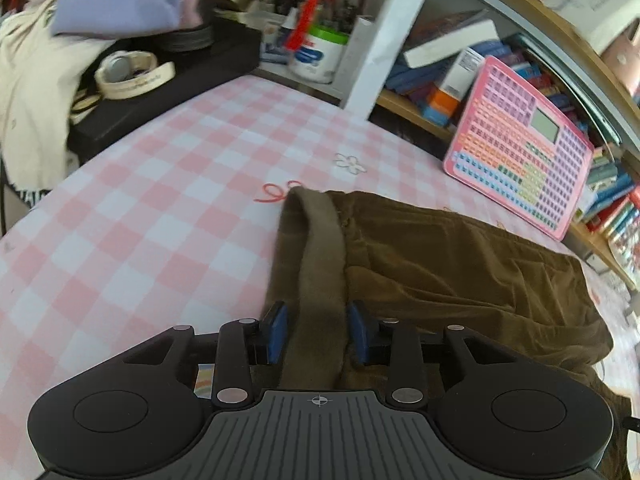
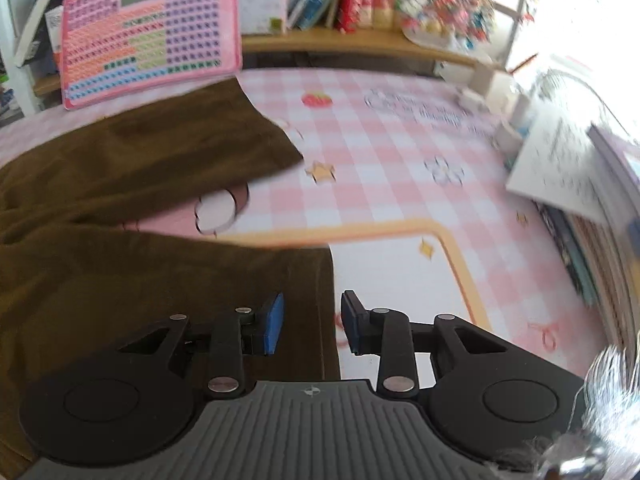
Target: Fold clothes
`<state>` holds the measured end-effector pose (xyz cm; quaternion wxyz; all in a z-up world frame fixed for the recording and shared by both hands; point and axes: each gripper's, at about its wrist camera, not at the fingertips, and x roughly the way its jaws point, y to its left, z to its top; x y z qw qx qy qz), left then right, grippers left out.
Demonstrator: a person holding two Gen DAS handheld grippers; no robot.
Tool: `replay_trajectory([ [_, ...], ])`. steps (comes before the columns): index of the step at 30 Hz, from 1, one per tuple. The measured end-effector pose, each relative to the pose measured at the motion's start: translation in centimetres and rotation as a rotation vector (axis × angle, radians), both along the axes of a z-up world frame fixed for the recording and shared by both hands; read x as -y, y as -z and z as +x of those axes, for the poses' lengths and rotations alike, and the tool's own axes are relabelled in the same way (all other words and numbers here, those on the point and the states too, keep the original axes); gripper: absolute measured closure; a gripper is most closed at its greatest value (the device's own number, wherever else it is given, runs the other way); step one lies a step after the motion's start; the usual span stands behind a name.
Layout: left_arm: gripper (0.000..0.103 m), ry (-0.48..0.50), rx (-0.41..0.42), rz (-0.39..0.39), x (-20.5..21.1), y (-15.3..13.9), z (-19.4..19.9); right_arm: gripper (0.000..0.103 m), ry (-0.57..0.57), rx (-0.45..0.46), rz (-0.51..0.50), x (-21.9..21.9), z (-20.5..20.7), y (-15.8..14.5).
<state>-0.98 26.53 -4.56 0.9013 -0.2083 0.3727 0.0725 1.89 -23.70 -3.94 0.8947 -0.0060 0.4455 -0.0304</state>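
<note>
Brown trousers (image 1: 460, 264) lie flat on the pink checked tablecloth (image 1: 160, 216). In the left wrist view their lighter waistband (image 1: 320, 240) runs straight toward the camera. My left gripper (image 1: 318, 332) is open, its blue pads either side of that band and not pressing it. In the right wrist view the trousers (image 2: 140, 160) spread over the left half, with two legs ending near the middle. My right gripper (image 2: 312, 322) is open above the nearer leg's hem (image 2: 320, 280); the cloth edge lies between the pads, clear of the right pad.
A pink toy keyboard tablet (image 1: 520, 152) (image 2: 148, 28) leans against the bookshelf (image 2: 360, 40) behind the trousers. A black box (image 1: 168, 92) with tape rolls, a white tub of pens (image 1: 316, 56) and a beige garment (image 1: 28, 92) crowd the far left. Stacked books (image 2: 592, 184) line the right edge.
</note>
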Motion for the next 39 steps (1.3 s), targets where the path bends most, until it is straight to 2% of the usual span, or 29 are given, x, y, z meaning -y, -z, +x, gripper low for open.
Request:
replay_trajectory([
  [2, 0.073, 0.018, 0.001, -0.003, 0.4, -0.4, 0.0, 0.079, 0.015, -0.013, 0.009, 0.2, -0.2, 0.6],
  [7, 0.073, 0.099, 0.104, -0.049, 1.0, -2.0, -1.5, 0.079, 0.024, -0.003, 0.019, 0.3, -0.2, 0.7],
  [10, 0.073, 0.073, 0.046, -0.063, 0.1, -0.9, -1.1, 0.079, 0.024, -0.001, 0.024, 0.3, -0.2, 0.8],
  [13, 0.075, 0.030, -0.003, -0.116, -1.2, 0.1, -1.0, 0.079, 0.021, -0.001, 0.025, 0.3, -0.1, 0.8],
  [17, 0.081, -0.015, -0.007, -0.162, -1.9, 0.5, -1.0, 0.079, 0.020, -0.002, 0.031, 0.5, -0.1, 0.8],
  [28, 0.082, -0.022, -0.010, -0.130, -1.8, 0.4, -1.0, 0.078, 0.028, 0.020, 0.052, 1.0, 0.7, 0.3],
  [31, 0.083, -0.021, -0.013, -0.123, -1.7, 0.4, -0.9, 0.087, 0.023, 0.006, 0.051, 1.2, 1.8, 0.6],
  [32, 0.089, -0.021, -0.013, -0.124, -1.6, 0.4, -0.9, 0.088, 0.018, 0.001, 0.048, 1.3, 2.1, 0.7],
  [33, 0.091, -0.021, -0.013, -0.129, -1.6, 0.4, -1.0, 0.088, 0.015, 0.006, 0.045, 1.3, 2.2, 0.7],
  [34, 0.100, -0.021, -0.008, -0.133, -1.5, 0.3, -1.1, 0.088, 0.012, 0.008, 0.042, 1.4, 2.4, 0.8],
  [39, 0.102, -0.078, 0.140, -0.146, -2.2, -2.4, -2.9, 0.088, 0.011, 0.006, 0.037, 1.3, 3.0, 0.8],
])
